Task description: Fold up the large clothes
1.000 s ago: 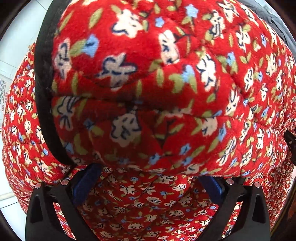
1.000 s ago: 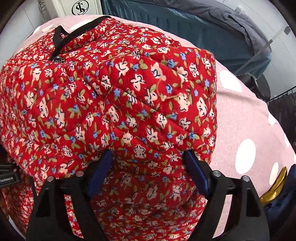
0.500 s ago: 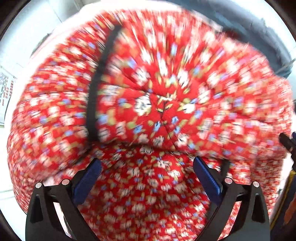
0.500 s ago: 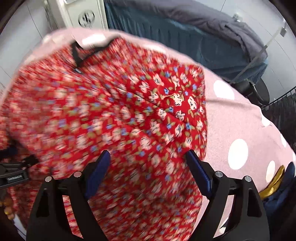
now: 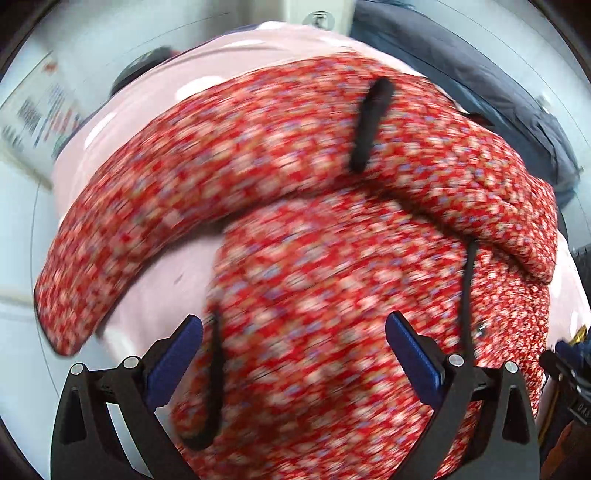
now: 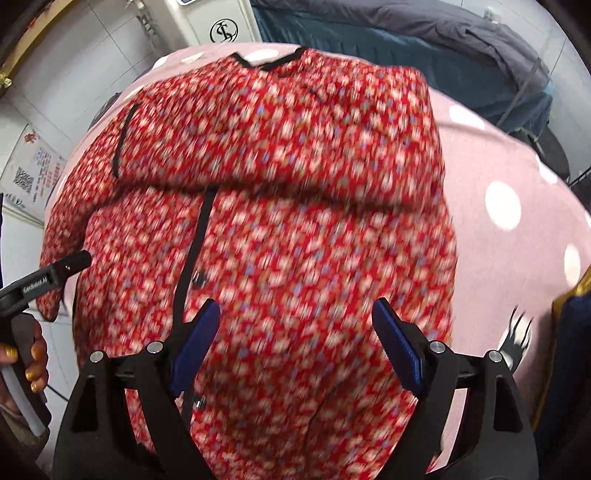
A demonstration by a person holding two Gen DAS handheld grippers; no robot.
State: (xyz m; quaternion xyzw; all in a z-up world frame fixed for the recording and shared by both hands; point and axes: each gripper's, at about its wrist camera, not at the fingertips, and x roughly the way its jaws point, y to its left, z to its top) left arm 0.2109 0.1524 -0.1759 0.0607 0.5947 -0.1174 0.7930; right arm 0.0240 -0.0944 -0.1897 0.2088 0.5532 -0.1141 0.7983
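Note:
A red quilted floral jacket (image 5: 314, 280) with black trim lies spread on a pink polka-dot cover (image 5: 155, 273). One sleeve (image 5: 155, 206) lies folded across its chest. In the right wrist view the jacket (image 6: 295, 229) shows its black front placket (image 6: 192, 251) and collar at the far end. My left gripper (image 5: 293, 354) is open and empty above the jacket's lower part. My right gripper (image 6: 295, 343) is open and empty above the jacket's hem. The left gripper's tip (image 6: 70, 262) shows at the left of the right wrist view. Both views are motion-blurred.
The pink cover (image 6: 509, 236) extends bare to the right of the jacket. A dark blue bedspread (image 6: 424, 48) lies beyond. A white appliance (image 6: 218, 22) stands at the far end. A dark garment with gold trim (image 6: 569, 332) sits at the right edge.
Both grippers have let go of the folded jacket part and pulled back and up. The jacket now lies flatter, with much more of it and the pink cover in view.

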